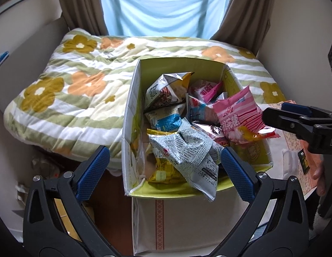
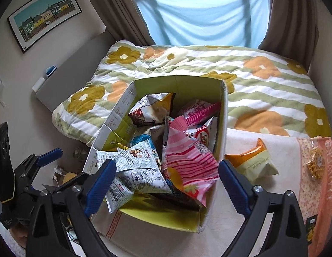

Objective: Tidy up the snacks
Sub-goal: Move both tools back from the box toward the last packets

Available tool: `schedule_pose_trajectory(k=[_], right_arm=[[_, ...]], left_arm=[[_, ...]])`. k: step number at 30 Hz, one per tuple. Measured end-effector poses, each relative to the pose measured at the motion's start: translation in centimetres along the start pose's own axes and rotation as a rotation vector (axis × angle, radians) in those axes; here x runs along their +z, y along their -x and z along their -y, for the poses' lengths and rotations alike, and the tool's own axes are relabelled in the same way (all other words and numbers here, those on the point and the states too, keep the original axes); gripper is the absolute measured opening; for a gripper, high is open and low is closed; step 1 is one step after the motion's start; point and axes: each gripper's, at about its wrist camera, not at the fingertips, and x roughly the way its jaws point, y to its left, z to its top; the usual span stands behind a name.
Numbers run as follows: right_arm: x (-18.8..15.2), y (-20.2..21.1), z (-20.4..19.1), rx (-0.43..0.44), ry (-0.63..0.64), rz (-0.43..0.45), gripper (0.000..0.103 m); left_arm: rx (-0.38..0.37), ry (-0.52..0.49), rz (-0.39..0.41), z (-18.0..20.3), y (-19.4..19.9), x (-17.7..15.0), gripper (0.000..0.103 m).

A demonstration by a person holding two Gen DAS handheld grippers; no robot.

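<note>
An open cardboard box (image 1: 131,98) (image 2: 222,115) with a green lining holds several snack bags. A pink striped bag (image 1: 238,115) (image 2: 187,160) lies on top at the box's right side. A grey printed bag (image 1: 187,152) (image 2: 133,167) hangs over the near edge. My left gripper (image 1: 166,171) stands open over the box's near end, nothing between its fingers. My right gripper (image 2: 166,182) is open too, just above the pink bag and not touching it; it shows from the side in the left wrist view (image 1: 279,115). An orange and cream snack bag (image 2: 254,162) lies on the cloth right of the box.
The box sits against a flower-patterned quilt (image 1: 65,94) (image 2: 268,90) on a bed. A peach patterned cloth (image 2: 305,171) covers the surface at right, with a small clear packet (image 2: 315,165) on it. A hand (image 1: 320,175) shows at the right edge. A larger carton (image 1: 187,220) stands under the box.
</note>
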Motion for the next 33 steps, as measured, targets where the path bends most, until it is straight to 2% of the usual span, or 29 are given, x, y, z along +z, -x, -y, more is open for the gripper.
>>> schedule_pose_trajectory(k=[6, 9, 18, 25, 29, 33], right_arm=[[-0.5, 3.4, 1.6, -0.028, -0.01, 0.064, 0.095], [-0.9, 5.3, 3.2, -0.05, -0.007, 0.091, 0.095], [-4.4, 12.2, 10.9, -0.214, -0.038, 0.164, 0.095], [-8.4, 14.0, 18.0, -0.288, -0.136, 0.103, 0.095], [-11.3, 13.5, 22.1, -0.279, -0.2, 0.058, 0.095], [-14.2, 12.3, 25.2, -0.315, -0.191, -0.005, 0.095]], left_arm=[[0.001, -0.05, 0.036, 2.7, 1.5, 0.8, 0.103], [-0.03, -0.056, 0.049, 5.0, 1.9, 1.2, 0.103], [-0.131, -0.123, 0.014, 15.5, 0.5, 0.9, 0.103], [-0.199, -0.214, -0.09, 24.1, -2.3, -1.1, 0.103], [-0.219, -0.256, -0.15, 27.9, -4.2, -2.7, 0.103], [-0.236, -0.289, -0.207, 31.0, -6.9, -4.7, 0.103]])
